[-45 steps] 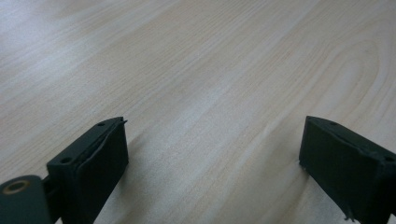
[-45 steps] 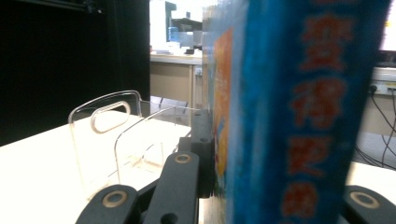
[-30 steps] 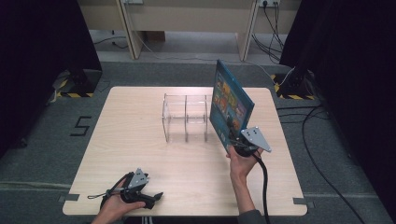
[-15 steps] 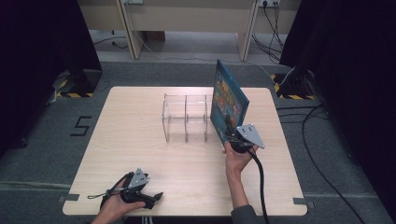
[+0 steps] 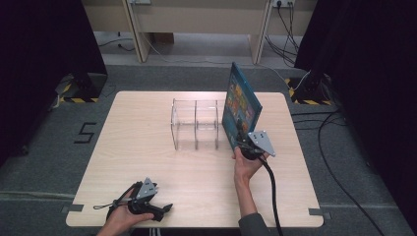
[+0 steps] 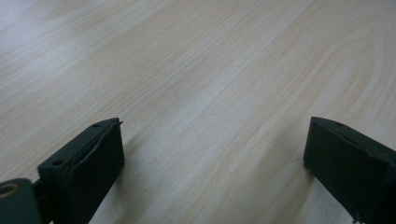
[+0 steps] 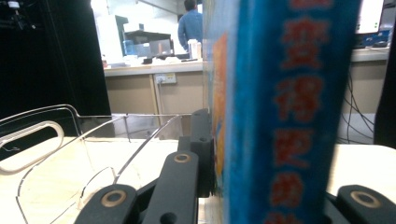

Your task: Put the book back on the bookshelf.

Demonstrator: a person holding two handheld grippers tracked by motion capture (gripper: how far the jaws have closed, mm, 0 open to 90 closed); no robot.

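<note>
A blue book (image 5: 241, 105) with a colourful cover stands upright, slightly tilted, just right of a clear acrylic rack (image 5: 195, 124) at the table's middle. My right gripper (image 5: 240, 138) is shut on the book's lower near edge; in the right gripper view the blue spine (image 7: 285, 112) with red characters rises between the jaws, and the rack's clear dividers (image 7: 70, 154) lie to its left. My left gripper (image 5: 164, 209) rests on the table near the front left edge. Its jaws stand wide apart over bare wood (image 6: 215, 107), with nothing between them.
The light wooden table (image 5: 133, 147) has open room left of the rack and in front of it. A black cable (image 5: 271, 191) trails from the right gripper to the front edge. Dark curtains and floor cables surround the table.
The right gripper has carried the book slightly left, closer to the rack's right side. The left gripper has stayed put.
</note>
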